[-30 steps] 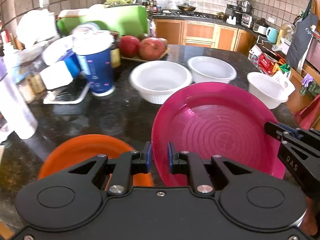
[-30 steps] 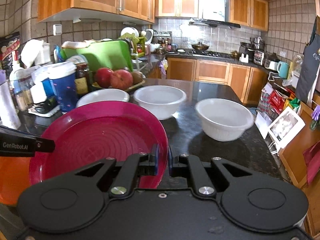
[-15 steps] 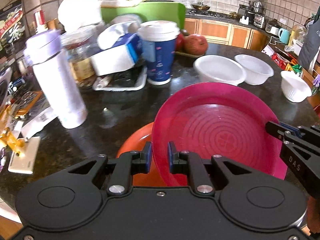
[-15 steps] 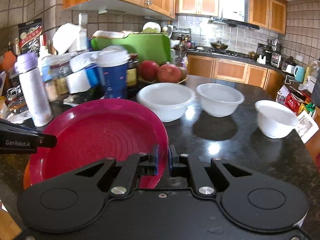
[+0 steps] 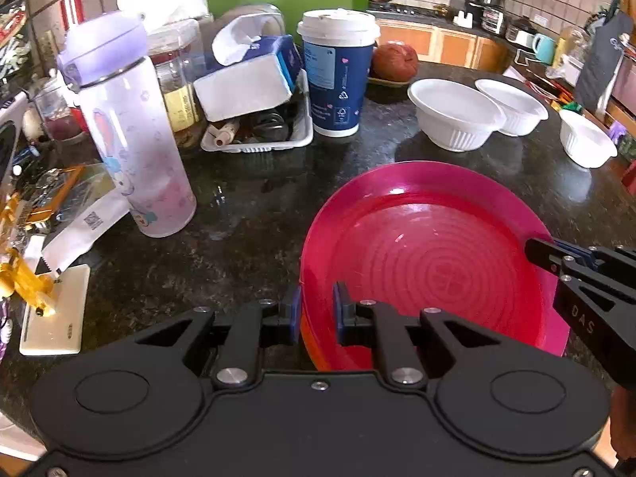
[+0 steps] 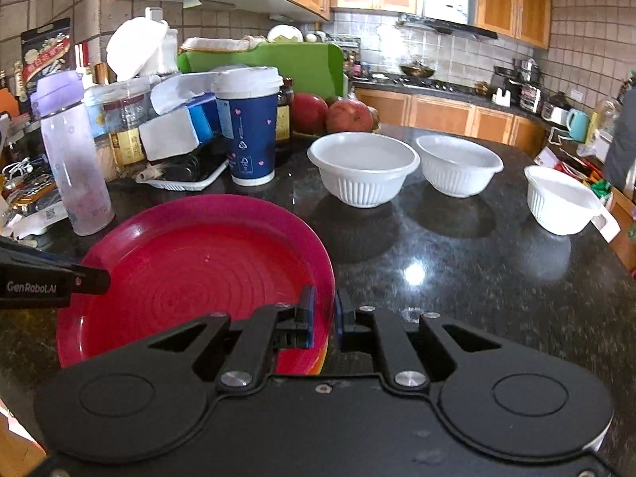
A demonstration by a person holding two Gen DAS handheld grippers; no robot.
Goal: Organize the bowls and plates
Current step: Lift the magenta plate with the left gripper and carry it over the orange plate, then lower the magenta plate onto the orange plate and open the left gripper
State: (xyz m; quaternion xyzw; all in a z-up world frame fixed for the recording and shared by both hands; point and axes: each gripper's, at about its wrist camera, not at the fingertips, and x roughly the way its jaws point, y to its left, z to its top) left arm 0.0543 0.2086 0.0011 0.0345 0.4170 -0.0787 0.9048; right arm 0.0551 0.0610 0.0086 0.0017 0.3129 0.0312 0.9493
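Note:
A pink plate (image 5: pixel 429 262) lies on top of an orange plate (image 5: pixel 312 348), of which only a thin rim shows. It also shows in the right wrist view (image 6: pixel 198 274), with the orange rim (image 6: pixel 322 361) under it. My left gripper (image 5: pixel 316 310) is shut on the pink plate's left rim. My right gripper (image 6: pixel 324 320) is shut on its right rim. Three white bowls (image 6: pixel 363 167) (image 6: pixel 459 169) (image 6: pixel 562 198) stand in a row on the black counter (image 6: pixel 457 278) behind the plates.
At the back left stand a purple-capped bottle (image 5: pixel 131 143), a blue paper cup (image 5: pixel 338 71), a white tray (image 5: pixel 258 135) with a tissue box, jars and a green board. Red fruit (image 6: pixel 338 115) lies behind the bowls. Papers and a gold object (image 5: pixel 24 274) lie far left.
Both grippers carried the pink plate leftwards and lowered it onto the orange plate, which is now almost fully covered. The bowls now lie further to the right in both views.

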